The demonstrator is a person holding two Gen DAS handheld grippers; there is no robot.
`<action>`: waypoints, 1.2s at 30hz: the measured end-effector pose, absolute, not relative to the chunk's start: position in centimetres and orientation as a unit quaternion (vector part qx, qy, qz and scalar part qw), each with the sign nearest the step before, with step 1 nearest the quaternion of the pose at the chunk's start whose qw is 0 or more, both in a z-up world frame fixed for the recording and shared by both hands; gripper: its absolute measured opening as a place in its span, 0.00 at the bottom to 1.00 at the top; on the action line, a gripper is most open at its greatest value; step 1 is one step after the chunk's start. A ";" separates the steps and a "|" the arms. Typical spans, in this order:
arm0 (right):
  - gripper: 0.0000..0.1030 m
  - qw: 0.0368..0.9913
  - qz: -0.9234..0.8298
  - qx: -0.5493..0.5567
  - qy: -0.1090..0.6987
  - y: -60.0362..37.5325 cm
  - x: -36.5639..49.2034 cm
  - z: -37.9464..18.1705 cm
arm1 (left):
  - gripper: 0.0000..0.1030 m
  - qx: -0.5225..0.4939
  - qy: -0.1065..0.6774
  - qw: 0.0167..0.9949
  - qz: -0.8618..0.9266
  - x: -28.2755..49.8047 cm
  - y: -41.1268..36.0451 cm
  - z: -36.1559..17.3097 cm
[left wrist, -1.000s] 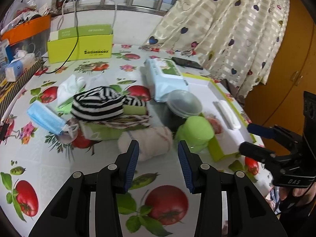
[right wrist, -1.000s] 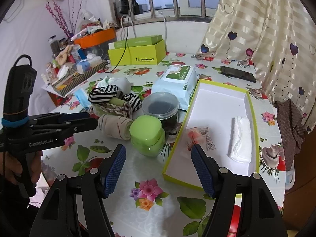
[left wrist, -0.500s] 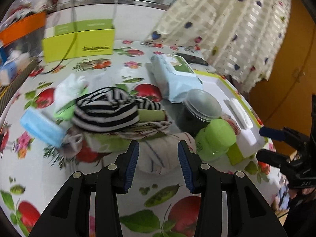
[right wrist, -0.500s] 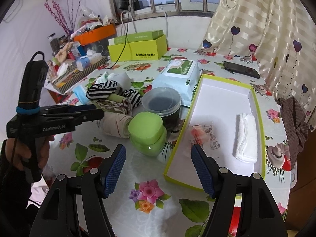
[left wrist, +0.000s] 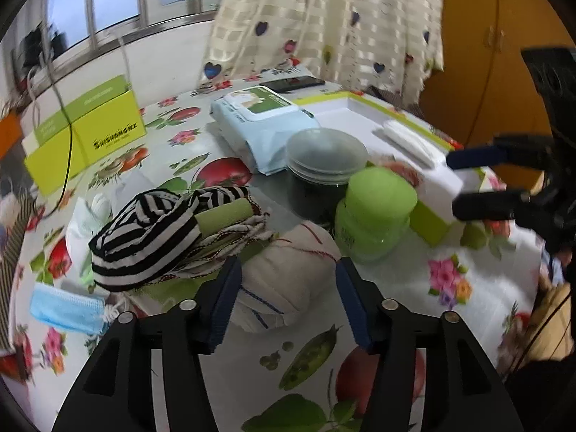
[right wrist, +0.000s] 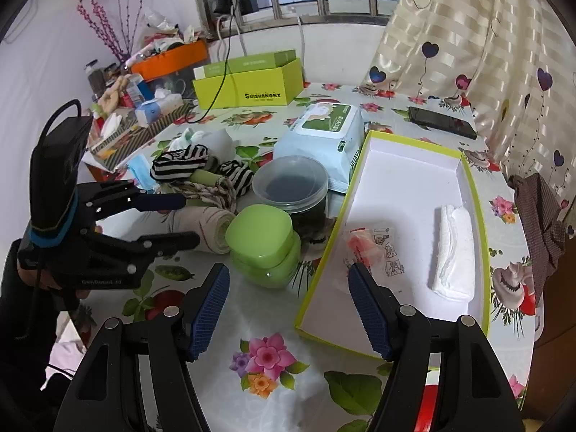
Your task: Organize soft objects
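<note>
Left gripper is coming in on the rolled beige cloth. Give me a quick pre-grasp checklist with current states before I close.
1. Left gripper wide enough: ok, jaws opening, one finger on each side of the rolled beige cloth.
2. Pads pressing on the roll: not ok, not yet gripping.
3. Roll free of neighbours: not ok, the striped cloth pile lies against it.
4. Green jar clear of the fingers: cannot tell, it sits close beside the roll.
5. Right gripper out of the way: ok, open and empty, above bare tablecloth.
6. White tray has room: ok, only a folded white cloth and a small packet inside.
</note>
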State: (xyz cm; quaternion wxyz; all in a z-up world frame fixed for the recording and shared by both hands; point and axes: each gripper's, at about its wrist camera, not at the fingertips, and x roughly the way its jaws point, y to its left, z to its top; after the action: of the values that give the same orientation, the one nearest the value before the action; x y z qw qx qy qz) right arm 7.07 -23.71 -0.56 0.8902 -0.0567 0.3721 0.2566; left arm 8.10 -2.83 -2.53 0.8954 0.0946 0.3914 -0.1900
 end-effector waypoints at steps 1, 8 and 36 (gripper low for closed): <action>0.67 0.890 0.257 -0.056 0.372 -23.7 7.1 -0.6 | 0.55 0.100 0.390 0.895 -0.191 8.2 -2.9 -2.6; 0.67 0.891 0.256 -0.055 0.370 -23.8 6.9 -0.5 | 0.55 0.137 0.389 0.892 -0.187 9.3 -3.7 -3.3; 0.67 0.887 0.296 -0.052 0.350 -21.7 6.7 0.9 | 0.46 -0.045 0.398 0.909 -0.114 4.2 1.4 -2.6</action>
State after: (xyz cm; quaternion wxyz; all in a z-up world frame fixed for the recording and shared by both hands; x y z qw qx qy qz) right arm 6.70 -21.69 0.94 0.8874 -0.0524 0.3496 0.2960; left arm 4.24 1.43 -2.63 0.9091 -0.0450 0.3979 -0.1143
